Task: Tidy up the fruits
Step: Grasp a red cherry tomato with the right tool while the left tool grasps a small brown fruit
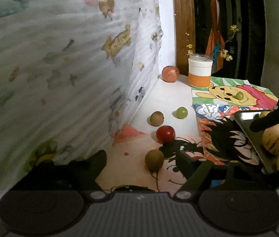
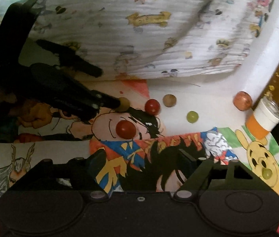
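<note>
Small fruits lie loose on a table covered with cartoon drawings. In the left wrist view my left gripper (image 1: pixel 141 159) is open, with a brown-green round fruit (image 1: pixel 154 159) between its fingers and a red tomato (image 1: pixel 165 134) just beyond. Further off lie a brown fruit (image 1: pixel 156 118), a green grape (image 1: pixel 181 112), another grape (image 1: pixel 239 96) and an orange-pink fruit (image 1: pixel 170 73). A metal tray (image 1: pixel 247 126) at right holds yellow striped fruits (image 1: pixel 274 139). My right gripper (image 2: pixel 141 162) is open and empty above the drawings, with a red tomato (image 2: pixel 125 129) ahead.
A jar (image 1: pixel 200 70) with an orange band stands at the back by a wooden post. A printed white cloth (image 1: pixel 60 69) hangs along the left and close to the fruits. The right wrist view shows the left gripper's finger touching the brown-green fruit (image 2: pixel 124 103).
</note>
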Motion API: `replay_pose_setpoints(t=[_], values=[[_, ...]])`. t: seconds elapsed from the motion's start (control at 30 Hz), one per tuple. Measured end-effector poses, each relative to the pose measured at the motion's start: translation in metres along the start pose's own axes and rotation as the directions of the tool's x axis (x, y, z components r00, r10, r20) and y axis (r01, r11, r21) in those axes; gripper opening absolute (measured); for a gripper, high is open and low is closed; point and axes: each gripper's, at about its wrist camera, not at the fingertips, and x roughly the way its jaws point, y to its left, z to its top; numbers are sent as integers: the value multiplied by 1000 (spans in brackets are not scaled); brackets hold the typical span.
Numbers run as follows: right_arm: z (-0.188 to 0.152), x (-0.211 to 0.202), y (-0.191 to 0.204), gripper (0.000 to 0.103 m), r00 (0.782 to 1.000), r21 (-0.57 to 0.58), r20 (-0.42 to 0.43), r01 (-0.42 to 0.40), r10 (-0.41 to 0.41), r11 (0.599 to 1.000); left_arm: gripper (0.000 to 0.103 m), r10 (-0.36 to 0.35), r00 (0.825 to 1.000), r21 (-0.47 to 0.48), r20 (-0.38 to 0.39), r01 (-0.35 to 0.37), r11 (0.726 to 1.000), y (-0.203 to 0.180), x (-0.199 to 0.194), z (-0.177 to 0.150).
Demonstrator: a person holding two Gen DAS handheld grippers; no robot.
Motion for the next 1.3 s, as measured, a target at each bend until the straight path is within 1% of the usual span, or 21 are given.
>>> replay_pose_setpoints(t=[0.07,0.23,0.4,0.6,0.67,0.77,0.9,0.97,1.13,1.2,1.27,1.3], values=[[2,6,0,72,1000,-13,-3,-13,13,1000,73,-5,1000,4,-5,5,1000,2,5,1],[7,17,3,67,999,-32,-4,-47,46,998,63,-22,1000,19,-14,23,1000,7,12,2],[13,32,7,61,998,-61,-12,-55,54,997,60,-76,997,28,-23,77,997,12,20,5],[19,47,6,57,998,-61,-11,-64,64,996,51,-115,993,38,-42,116,992,15,25,5],[20,51,6,54,998,-59,-14,-68,67,996,46,-128,991,44,-40,130,991,16,26,5],[21,57,7,50,997,-62,-18,-77,76,995,43,-152,987,39,-46,154,987,18,27,7],[22,62,7,45,996,-58,-19,-89,88,994,43,-172,984,33,-54,173,984,19,28,8],[22,63,7,41,996,-51,-18,-93,93,994,43,-182,981,31,-61,184,982,19,29,8],[23,65,4,39,995,-30,-11,-99,99,995,43,-192,979,35,-71,195,980,16,30,8],[23,64,4,37,995,-25,-10,-100,100,995,43,-195,978,32,-78,198,980,15,31,8],[22,64,4,33,995,-25,-8,-102,102,994,38,-207,974,26,-88,210,977,15,32,9],[22,64,5,33,995,-26,-7,-101,100,995,36,-215,972,19,-92,218,976,15,32,9]])
